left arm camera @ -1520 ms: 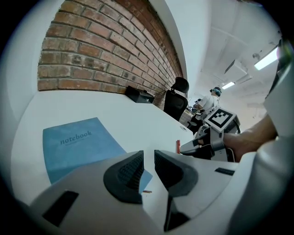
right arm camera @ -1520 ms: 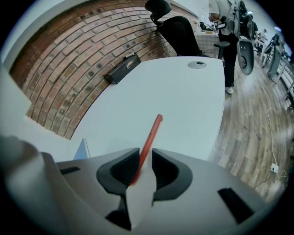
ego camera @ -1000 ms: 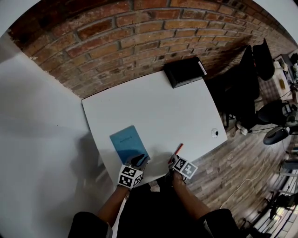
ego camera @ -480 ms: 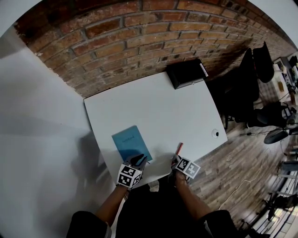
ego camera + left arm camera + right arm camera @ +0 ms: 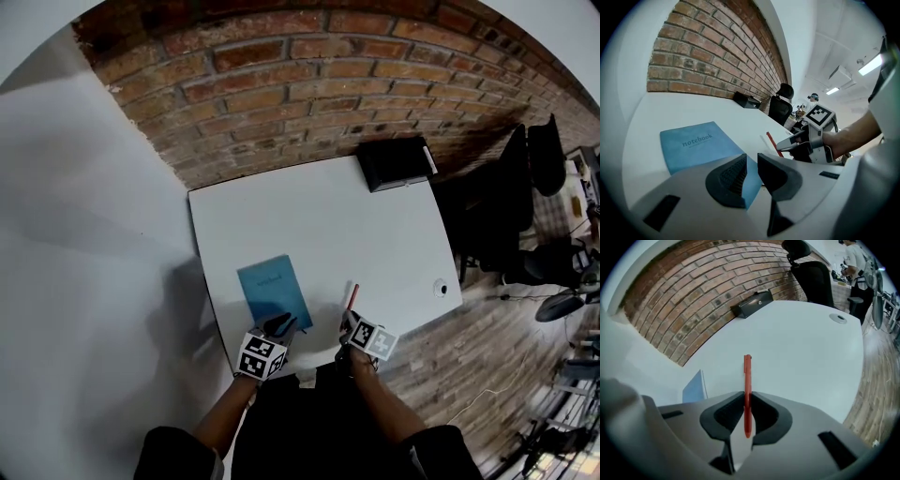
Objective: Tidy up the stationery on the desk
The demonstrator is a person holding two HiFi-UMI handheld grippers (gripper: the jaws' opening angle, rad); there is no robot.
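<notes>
the right tool (image 5: 747, 401) has just closed on the red pen (image 5: 747, 373), which has swung straighter up the worktop (image 5: 319, 225). slim and plain, the pen juts from the jaws near the front edge, right of the notebook (image 5: 693, 143). the left tool (image 5: 751, 164) stands open over the notebook's corner.

Got a red brick wall (image 5: 309, 84) running along the back, with a flat black box (image 5: 396, 161) sitting just beside it. Also seeing a black office chair (image 5: 511, 187) over right on wood-plank floor (image 5: 459, 361), plus plain white wall (image 5: 94, 281) off left.

Office — white desk (image 5: 328, 225), swivel chair (image 5: 815, 280)
</notes>
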